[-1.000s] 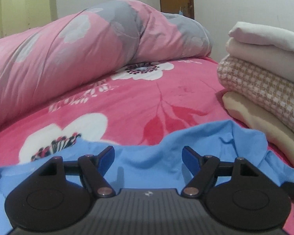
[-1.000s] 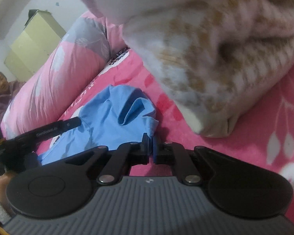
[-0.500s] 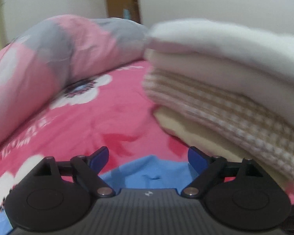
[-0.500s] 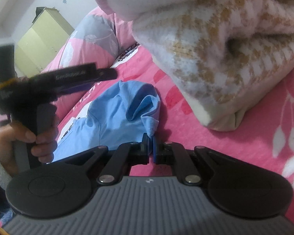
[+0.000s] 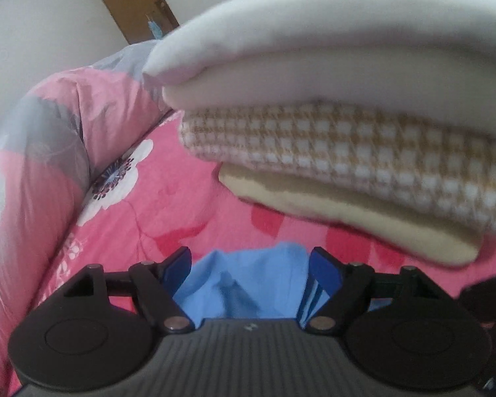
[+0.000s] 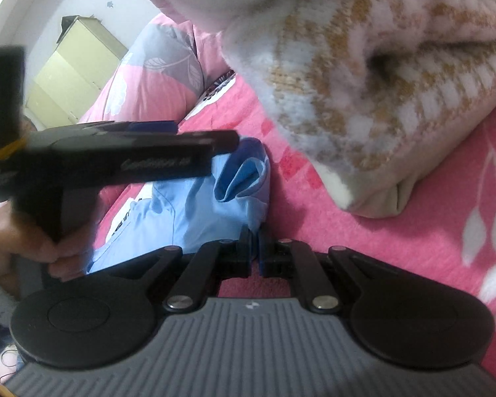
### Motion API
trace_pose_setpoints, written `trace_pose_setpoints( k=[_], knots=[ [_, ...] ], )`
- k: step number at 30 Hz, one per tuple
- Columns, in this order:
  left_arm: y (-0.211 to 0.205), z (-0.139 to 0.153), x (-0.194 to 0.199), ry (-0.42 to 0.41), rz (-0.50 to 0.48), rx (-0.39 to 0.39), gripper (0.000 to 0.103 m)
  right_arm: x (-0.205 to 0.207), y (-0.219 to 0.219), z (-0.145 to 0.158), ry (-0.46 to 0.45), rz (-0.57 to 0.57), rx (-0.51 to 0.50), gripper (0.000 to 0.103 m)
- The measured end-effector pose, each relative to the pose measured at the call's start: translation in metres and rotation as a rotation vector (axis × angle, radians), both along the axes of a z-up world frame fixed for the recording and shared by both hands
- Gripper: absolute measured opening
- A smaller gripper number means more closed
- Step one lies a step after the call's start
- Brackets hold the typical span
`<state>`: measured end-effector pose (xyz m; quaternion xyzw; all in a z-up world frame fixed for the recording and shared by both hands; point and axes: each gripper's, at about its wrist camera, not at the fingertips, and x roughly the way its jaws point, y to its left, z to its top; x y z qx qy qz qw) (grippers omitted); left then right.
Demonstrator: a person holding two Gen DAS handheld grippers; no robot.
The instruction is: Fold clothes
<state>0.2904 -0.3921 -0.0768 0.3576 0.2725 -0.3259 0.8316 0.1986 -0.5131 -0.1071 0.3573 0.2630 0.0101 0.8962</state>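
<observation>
The right tongs [image 6: 255, 248] pinch the blue garment's [image 6: 195, 211] near edge; the left tongs [image 5: 249, 273] – wide, closing, gripping nothing – straddle its bunched far end.

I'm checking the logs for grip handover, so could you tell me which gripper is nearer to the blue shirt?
Right. The right gripper is shut on the blue shirt's edge; the left gripper, jaws closing, hangs over the shirt without pinching it.
</observation>
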Motion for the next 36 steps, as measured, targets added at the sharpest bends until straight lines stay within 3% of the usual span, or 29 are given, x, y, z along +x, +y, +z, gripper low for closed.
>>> trace_pose_setpoints(
  k=[5, 9, 13, 17, 18, 21, 25, 28, 33, 36],
  knots=[
    [-0.005, -0.017, 0.016, 0.007, 0.066, 0.076, 0.069, 0.004, -0.001, 0.0, 0.001, 0.0, -0.011, 0.002],
    [-0.003, -0.017, 0.031, -0.044, 0.128, 0.087, 0.064, 0.007, -0.002, 0.0, 0.003, 0.003, -0.016, 0.002],
    [-0.004, -0.011, 0.048, -0.051, 0.184, 0.042, 0.058, 0.008, -0.002, -0.001, 0.003, 0.007, -0.02, 0.002],
    [-0.005, -0.01, 0.063, 0.001, 0.22, 0.003, 0.035, 0.009, -0.002, -0.002, 0.002, 0.008, -0.018, 0.002],
    [-0.004, -0.008, 0.068, 0.021, 0.233, -0.024, 0.03, 0.008, -0.001, -0.002, 0.002, 0.008, -0.018, 0.002],
    [0.0, 0.002, 0.077, 0.063, 0.26, -0.134, 0.029, 0.002, 0.006, -0.002, 0.001, 0.011, -0.016, 0.002],
    [-0.002, 0.009, 0.085, 0.142, 0.26, -0.268, 0.03, 0.003, 0.013, -0.006, -0.001, 0.009, -0.003, 0.002],
    [-0.006, 0.003, 0.091, 0.206, 0.268, -0.351, 0.038, -0.001, 0.011, -0.006, -0.002, 0.002, 0.006, 0.002],
    [-0.003, -0.005, 0.098, 0.255, 0.283, -0.462, 0.066, -0.008, 0.01, -0.006, -0.003, -0.021, 0.004, 0.002],
    [0.008, -0.003, 0.105, 0.266, 0.307, -0.528, 0.077, -0.011, 0.01, -0.005, -0.003, -0.041, 0.005, 0.003]
  ],
)
